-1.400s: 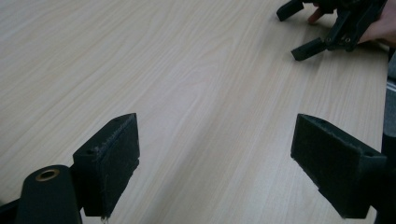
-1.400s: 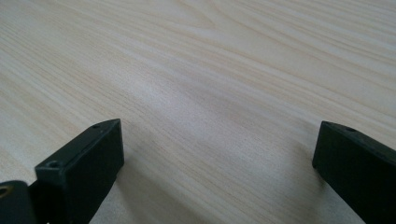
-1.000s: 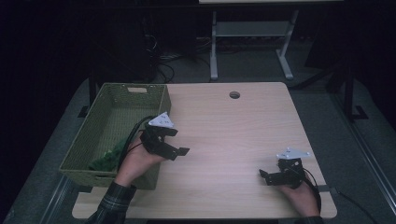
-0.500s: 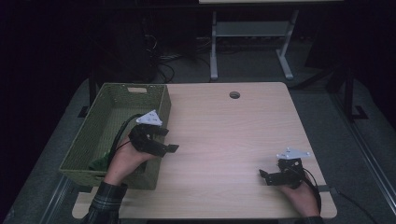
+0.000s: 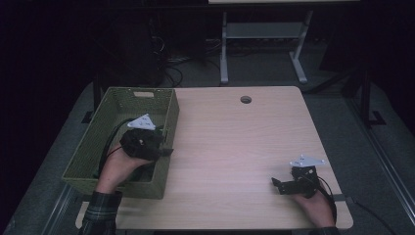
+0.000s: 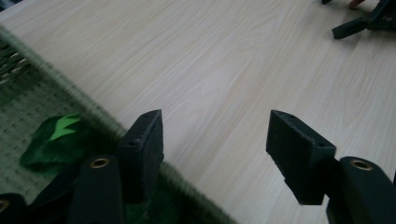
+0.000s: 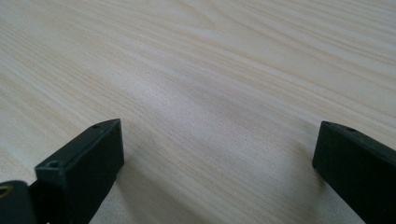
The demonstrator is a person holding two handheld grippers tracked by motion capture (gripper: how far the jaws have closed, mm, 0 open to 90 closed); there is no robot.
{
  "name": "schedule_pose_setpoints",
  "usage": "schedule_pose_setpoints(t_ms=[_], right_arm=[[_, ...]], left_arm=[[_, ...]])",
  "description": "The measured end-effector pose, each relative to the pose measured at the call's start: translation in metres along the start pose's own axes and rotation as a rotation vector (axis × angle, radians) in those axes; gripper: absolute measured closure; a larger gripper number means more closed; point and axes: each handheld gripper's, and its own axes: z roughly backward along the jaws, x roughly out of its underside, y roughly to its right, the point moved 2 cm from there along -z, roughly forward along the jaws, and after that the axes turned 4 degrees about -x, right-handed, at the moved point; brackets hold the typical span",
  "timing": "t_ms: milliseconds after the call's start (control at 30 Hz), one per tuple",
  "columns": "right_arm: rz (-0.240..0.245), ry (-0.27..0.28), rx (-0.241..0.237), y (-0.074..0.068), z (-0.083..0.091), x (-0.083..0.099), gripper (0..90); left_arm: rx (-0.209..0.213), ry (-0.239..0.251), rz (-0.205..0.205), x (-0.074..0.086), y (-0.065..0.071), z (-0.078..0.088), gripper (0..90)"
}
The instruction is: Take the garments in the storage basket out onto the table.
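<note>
Left gripper (image 5: 164, 149) over the near right corner of the green basket (image 5: 103, 161), jaws just narrowing yet parted, nothing pinched between them. Green leaf (image 6: 56, 137) down on the basket floor, below and to the left of the left-hand jaw in the left gripper view, tucked against the inside of the basket wall. Leaf's long axis hard to read, too much of it hidden behind the jaw. Gripper pointed across the rim toward bare table (image 6: 224, 70), so the leaf sits off its line: down and back into the basket, not ahead.

Right gripper (image 5: 280, 185) far off at the near right of the table, jaws spread wide, only wood grain between them. Left hand plainly the nearer 1 to the leaf, right hand well apart from it.

Likely call: tip the left gripper down and swing it inward over the leaf before closing further.
</note>
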Motion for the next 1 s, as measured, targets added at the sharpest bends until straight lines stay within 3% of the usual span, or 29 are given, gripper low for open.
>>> schedule_pose_setpoints(t_ms=[300,567,800,1000], right_arm=[[0.000,0.000,0.000,0.000,0.000,0.000,1.8],[0.000,0.000,0.000,0.000,0.000,0.000,1.8],[0.001,0.000,0.000,0.000,0.000,0.000,1.9],[0.001,0.000,0.000,0.000,0.000,0.000,1.8]], left_arm=[[-0.074,-0.019,0.033,0.019,-0.022,0.019,41.6],[-0.104,-0.061,0.066,0.039,-0.039,0.025,42.1],[-0.132,-0.104,0.072,0.053,-0.051,0.022,35.1],[-0.129,-0.147,0.084,0.063,-0.057,0.014,25.7]])
